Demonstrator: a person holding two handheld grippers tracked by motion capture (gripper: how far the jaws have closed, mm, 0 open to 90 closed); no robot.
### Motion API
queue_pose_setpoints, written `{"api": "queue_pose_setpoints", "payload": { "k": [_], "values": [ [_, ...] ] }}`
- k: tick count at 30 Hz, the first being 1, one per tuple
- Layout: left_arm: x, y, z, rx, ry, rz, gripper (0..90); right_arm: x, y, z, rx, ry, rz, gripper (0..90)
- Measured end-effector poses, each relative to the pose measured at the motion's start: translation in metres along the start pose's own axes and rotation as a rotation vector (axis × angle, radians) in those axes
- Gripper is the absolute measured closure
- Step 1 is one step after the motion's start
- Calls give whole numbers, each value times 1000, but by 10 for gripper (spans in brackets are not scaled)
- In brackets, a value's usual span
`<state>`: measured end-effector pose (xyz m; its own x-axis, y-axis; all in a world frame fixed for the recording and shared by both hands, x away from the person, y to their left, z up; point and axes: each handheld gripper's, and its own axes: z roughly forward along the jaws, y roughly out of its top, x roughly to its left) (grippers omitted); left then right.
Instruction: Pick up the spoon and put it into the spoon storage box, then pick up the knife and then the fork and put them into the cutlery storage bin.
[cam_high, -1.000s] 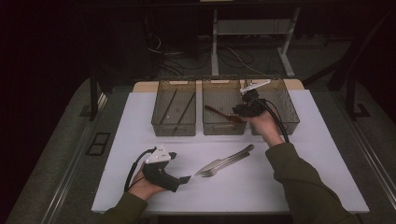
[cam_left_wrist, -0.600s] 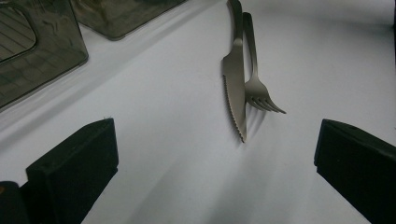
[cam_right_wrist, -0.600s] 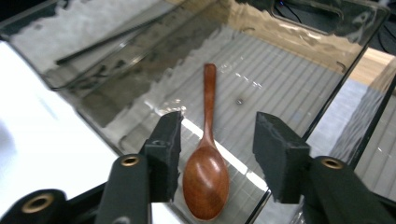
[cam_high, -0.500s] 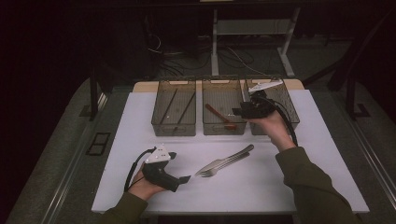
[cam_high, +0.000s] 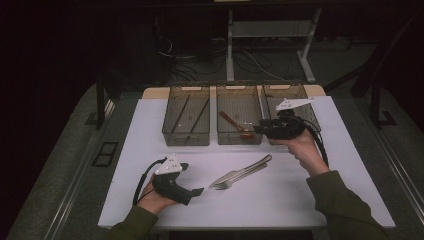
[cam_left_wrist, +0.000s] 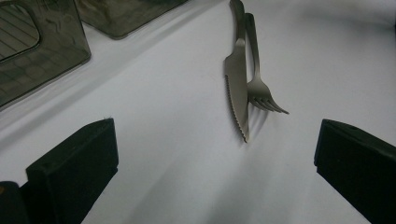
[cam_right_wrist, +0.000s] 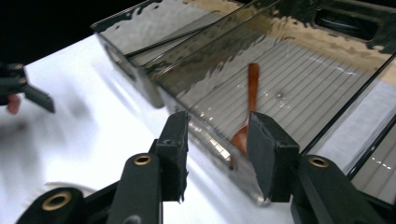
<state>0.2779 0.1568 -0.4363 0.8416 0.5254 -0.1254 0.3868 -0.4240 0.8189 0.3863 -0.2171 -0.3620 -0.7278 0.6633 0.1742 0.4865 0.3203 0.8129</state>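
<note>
A wooden spoon (cam_high: 235, 122) (cam_right_wrist: 252, 88) lies in the middle clear bin (cam_high: 240, 139). My right gripper (cam_high: 257, 129) (cam_right_wrist: 217, 135) hovers at that bin's near right corner and points left. Its jaws are partly open and have just been closing, with nothing between them. On the white table (cam_high: 300, 200) a metal knife (cam_high: 252, 166) (cam_left_wrist: 237, 79) and fork (cam_high: 224, 181) (cam_left_wrist: 259, 88) lie side by side. My left gripper (cam_high: 197, 191) (cam_left_wrist: 217, 130) rests on the table left of the fork's tines, open and empty.
The left bin (cam_high: 186, 132) holds thin dark sticks. The right bin (cam_high: 300, 95) stands behind my right hand. All three bins line the table's far edge. A cable (cam_high: 142, 180) loops from the left gripper.
My right gripper has drawn back from over the middle bin, to the right and toward the near side. The spoon stays in the bin. The left gripper has not moved.
</note>
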Motion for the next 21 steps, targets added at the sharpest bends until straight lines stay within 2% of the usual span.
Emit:
{"api": "queue_pose_setpoints", "payload": {
  "k": [11,17,21],
  "values": [
    [-1,1,-1,-3,5,6,0,4,-25,-19,5,26,-6,670],
    [-1,1,-2,-5,6,6,0,1,-38,-29,6,32,-5,772],
    [-2,1,-1,-2,6,7,0,-2,-47,-31,27,23,-10,869]
  ]
}}
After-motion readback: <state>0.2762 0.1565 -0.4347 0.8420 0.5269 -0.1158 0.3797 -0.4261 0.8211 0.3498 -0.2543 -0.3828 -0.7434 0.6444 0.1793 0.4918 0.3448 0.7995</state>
